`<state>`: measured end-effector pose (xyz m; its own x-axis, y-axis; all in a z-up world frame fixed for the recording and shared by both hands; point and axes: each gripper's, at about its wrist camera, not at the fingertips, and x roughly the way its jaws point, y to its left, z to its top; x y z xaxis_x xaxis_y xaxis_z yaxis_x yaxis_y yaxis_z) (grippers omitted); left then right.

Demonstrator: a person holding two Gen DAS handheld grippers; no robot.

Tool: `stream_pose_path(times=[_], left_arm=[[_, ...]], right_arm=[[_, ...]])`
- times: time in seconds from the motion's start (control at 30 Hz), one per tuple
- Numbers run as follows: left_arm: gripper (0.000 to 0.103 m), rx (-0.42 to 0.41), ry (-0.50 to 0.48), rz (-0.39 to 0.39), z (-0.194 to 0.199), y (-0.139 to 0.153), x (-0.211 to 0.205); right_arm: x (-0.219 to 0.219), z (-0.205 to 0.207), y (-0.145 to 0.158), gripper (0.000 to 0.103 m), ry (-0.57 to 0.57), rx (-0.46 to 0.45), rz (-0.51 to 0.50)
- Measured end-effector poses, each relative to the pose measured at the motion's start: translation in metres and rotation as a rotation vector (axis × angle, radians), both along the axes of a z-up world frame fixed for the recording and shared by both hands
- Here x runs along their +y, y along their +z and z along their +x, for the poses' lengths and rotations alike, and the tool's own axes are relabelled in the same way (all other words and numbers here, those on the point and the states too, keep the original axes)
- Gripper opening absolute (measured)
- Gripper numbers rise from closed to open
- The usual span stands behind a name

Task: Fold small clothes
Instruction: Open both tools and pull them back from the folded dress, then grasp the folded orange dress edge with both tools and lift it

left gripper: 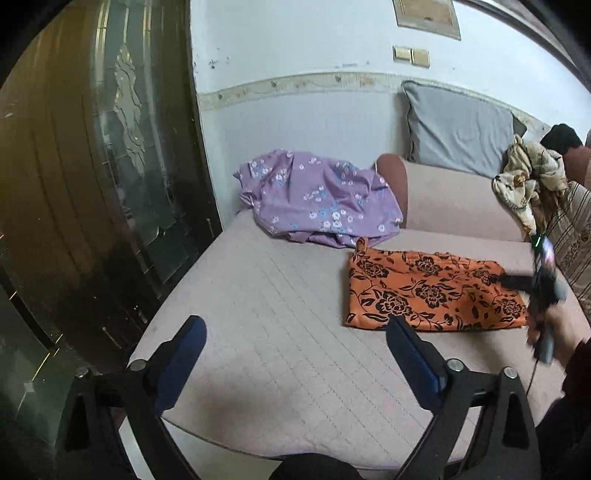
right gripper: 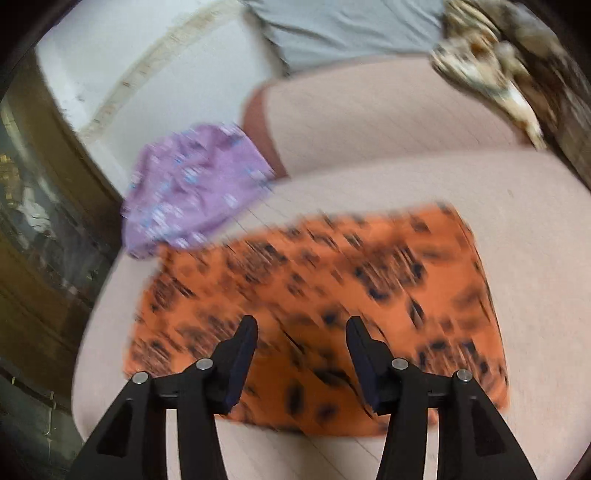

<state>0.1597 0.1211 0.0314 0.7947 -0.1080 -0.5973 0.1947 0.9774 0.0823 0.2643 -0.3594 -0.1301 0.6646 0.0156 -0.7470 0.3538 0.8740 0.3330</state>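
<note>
My left wrist camera sits back near the front edge of the pale pink quilted sofa seat (left gripper: 258, 332), looking forward and slightly down between its spread blue-padded fingers (left gripper: 413, 354) toward the white wall (left gripper: 295, 44). My right wrist camera hangs closer, tilted down over the folded orange cloth with black flowers (right gripper: 332, 280), and it's motion-blurred. Both views share that cloth (left gripper: 436, 291), the crumpled purple flowered garment (left gripper: 317, 199) (right gripper: 192, 192) and the grey pillow (left gripper: 461, 129) (right gripper: 351, 29)
</note>
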Motion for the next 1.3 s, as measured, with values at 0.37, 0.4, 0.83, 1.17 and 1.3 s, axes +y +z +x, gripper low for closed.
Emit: stream_pose_path(times=[0.37, 0.4, 0.83, 1.17, 1.3], left_arm=[[0.099, -0.058, -0.019, 0.100, -0.045, 0.018, 0.000], [0.099, -0.064, -0.021, 0.102, -0.048, 0.021, 0.000], [0.099, -0.095, -0.134, 0.108, -0.063, 0.033, -0.043], [0.100, 0.018, -0.182, 0.110, -0.023, -0.001, -0.094], [0.099, 0.039, -0.154, 0.119, -0.009, -0.010, -0.096]], right_arm=[[-0.009, -0.030, -0.029, 0.054, -0.035, 0.104, -0.027], [-0.009, -0.034, -0.015, 0.054, -0.036, 0.073, -0.043], [0.034, -0.137, 0.172, 0.062, 0.022, -0.533, -0.212], [0.037, -0.153, 0.151, 0.076, 0.056, -0.584, -0.272], [0.017, -0.128, 0.114, 0.076, 0.012, -0.514, -0.208]])
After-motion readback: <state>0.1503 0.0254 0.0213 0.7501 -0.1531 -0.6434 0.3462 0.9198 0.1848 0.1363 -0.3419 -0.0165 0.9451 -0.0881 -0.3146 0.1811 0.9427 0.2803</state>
